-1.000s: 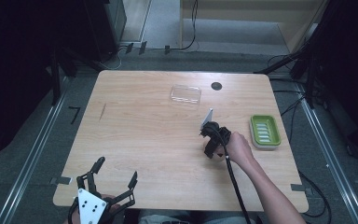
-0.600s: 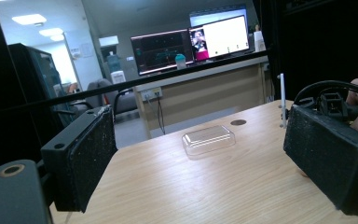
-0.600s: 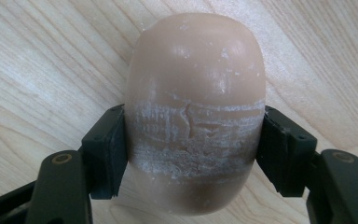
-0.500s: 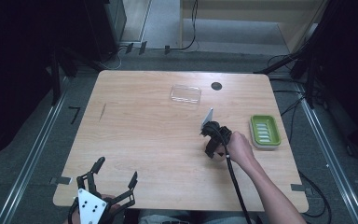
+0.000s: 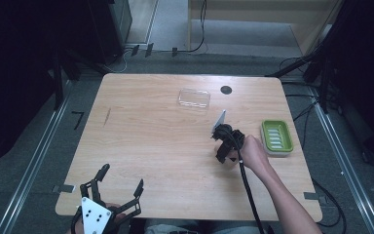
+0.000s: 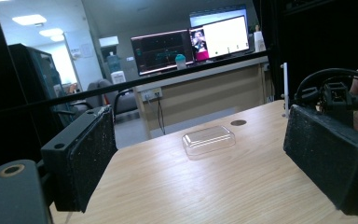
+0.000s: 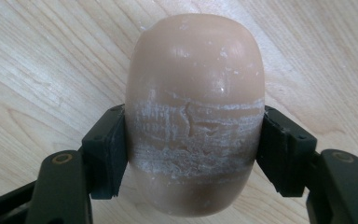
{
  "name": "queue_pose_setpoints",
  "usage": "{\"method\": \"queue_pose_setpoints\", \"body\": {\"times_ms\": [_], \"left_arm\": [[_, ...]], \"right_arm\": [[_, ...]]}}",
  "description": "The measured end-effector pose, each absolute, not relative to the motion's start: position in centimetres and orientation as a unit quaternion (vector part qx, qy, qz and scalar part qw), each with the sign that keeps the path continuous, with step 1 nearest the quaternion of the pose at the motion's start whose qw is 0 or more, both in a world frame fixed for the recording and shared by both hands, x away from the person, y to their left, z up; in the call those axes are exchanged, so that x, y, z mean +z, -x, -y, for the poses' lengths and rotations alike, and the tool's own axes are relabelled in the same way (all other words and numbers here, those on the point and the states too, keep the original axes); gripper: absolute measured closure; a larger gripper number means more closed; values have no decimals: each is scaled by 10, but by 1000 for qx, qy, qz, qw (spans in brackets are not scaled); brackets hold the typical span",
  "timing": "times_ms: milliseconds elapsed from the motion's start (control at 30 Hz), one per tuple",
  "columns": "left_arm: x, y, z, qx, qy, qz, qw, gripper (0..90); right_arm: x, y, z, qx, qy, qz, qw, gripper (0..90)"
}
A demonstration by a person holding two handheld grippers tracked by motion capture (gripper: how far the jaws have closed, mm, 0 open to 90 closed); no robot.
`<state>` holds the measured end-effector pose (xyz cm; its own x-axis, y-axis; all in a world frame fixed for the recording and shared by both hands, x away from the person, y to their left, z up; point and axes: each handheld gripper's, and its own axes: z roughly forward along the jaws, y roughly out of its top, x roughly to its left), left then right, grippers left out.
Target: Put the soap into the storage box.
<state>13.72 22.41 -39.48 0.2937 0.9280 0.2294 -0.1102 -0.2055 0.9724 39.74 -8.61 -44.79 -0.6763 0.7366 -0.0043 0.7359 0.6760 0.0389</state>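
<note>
A tan oval bar of soap [image 7: 196,93] with white scrape marks across its middle lies on the wooden table [image 5: 146,141]. My right gripper [image 7: 193,144] is shut on it, one pad pressed against each long side. From above, the right gripper [image 5: 222,146] points down at the table's right half, a hand behind it. A green soap dish [image 5: 276,137] sits just to its right. My left gripper [image 5: 121,176] rests at the near left edge, open with nothing between its jaws. In the left gripper view its pads [image 6: 86,158] stand wide apart.
A clear plastic lid [image 5: 194,98] lies at the back middle of the table, also in the left gripper view as the lid [image 6: 209,139]. A small black disc [image 5: 226,89] sits just right of it. Dark stands and cables ring the table.
</note>
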Motion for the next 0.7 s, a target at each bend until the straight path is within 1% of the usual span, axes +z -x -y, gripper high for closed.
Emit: {"method": "queue_pose_setpoints", "body": {"times_ms": [700], "left_arm": [[-395, -137, -224, 488, -603, -340, 532, 99]], "right_arm": [[-433, -393, 104, 19, -409, -912, 12, 333]]}}
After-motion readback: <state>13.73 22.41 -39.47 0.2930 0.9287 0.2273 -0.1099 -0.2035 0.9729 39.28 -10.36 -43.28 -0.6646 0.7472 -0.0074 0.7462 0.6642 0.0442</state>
